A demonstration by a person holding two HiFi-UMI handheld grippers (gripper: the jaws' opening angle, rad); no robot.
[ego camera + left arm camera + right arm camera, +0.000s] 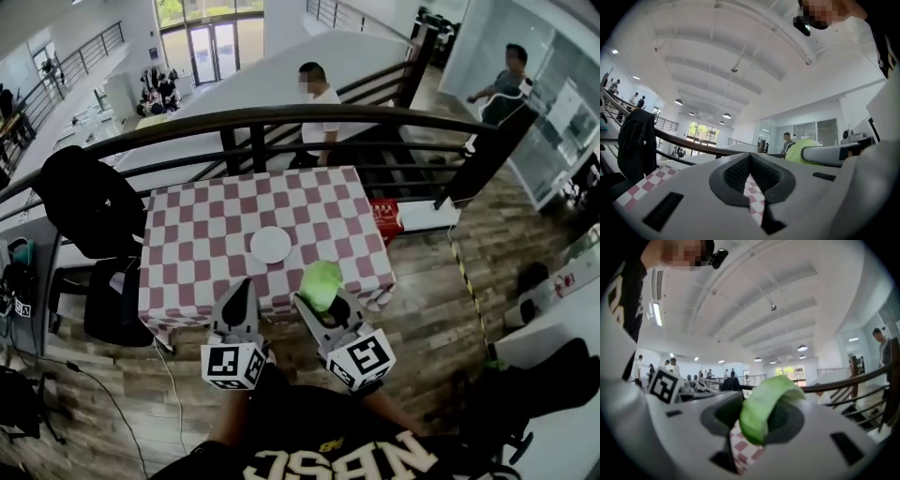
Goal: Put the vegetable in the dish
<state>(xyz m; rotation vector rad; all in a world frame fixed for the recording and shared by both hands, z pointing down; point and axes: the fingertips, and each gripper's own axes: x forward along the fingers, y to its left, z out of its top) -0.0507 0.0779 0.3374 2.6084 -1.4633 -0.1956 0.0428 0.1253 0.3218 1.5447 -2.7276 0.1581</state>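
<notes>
A light green leafy vegetable (322, 284) is clamped in my right gripper (323, 302), just over the near edge of the checkered table (197, 246). In the right gripper view the green leaf (761, 408) fills the gap between the jaws, which are shut on it. The vegetable (802, 151) also shows at the right of the left gripper view. A small white round dish (270, 245) lies on the table a little beyond both grippers. My left gripper (240, 298) is shut and empty, left of the right one, at the table's near edge.
A black chair with a dark jacket (89, 202) stands left of the table. A dark curved railing (281, 117) runs behind it, with a seated person (319, 103) beyond. A red crate (386, 217) sits by the table's right side. The floor is wood planks.
</notes>
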